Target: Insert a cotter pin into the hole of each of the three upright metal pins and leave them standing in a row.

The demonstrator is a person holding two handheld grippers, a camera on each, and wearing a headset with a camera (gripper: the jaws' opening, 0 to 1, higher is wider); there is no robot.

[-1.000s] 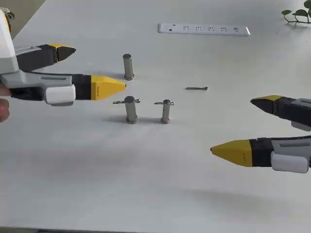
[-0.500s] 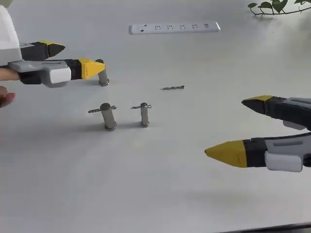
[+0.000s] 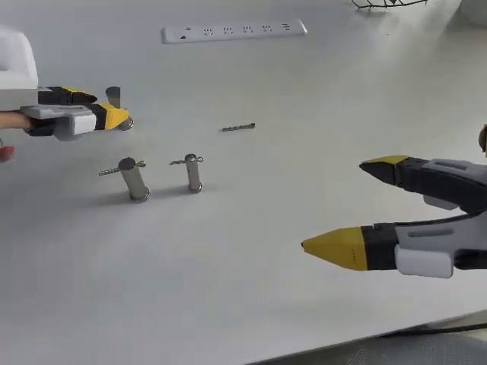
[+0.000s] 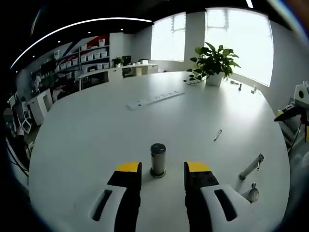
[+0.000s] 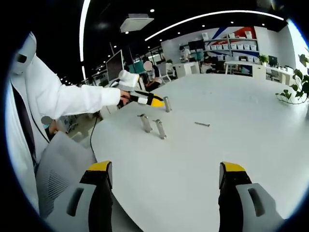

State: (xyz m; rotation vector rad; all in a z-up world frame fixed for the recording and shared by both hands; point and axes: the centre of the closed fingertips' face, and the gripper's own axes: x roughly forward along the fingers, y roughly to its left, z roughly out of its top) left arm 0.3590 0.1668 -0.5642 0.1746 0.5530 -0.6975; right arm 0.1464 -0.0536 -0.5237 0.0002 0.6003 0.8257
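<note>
Left gripper [image 3: 106, 108] has gone from the front pins back to the bare pin [image 3: 114, 97] since 1 s ago. Jaws now straddle it w/ a gap each side, not touching, holding nothing; the left gripper view has the left gripper [image 4: 163, 167] w/ the bare pin [image 4: 158, 157] upright between the tips. Right gripper [image 3: 335, 205] sits wide open and empty at 4 o'clock of the work, well apart.

Two pinned pins [image 3: 135, 179] [image 3: 194, 173] stand side by side on the table [image 3: 243, 289], cotters thru their heads. Bare pin is at 10 o'clock of them, out of the row. Loose cotter pin [image 3: 238, 128] lies flat at 2 o'clock of them, near nothing. Power strip [image 3: 234, 31] at 12, far edge.

Handling, my guess: bare pin = solid steel, stiff, smooth round shank, prob slippery and tips easily on its small base. Take it mid-shank, below the cross hole, so the hole stays free. Cotter = thin light wire, bendy legs, flat on the table so hard to pinch. Take it by the loop end, legs leading.
</note>
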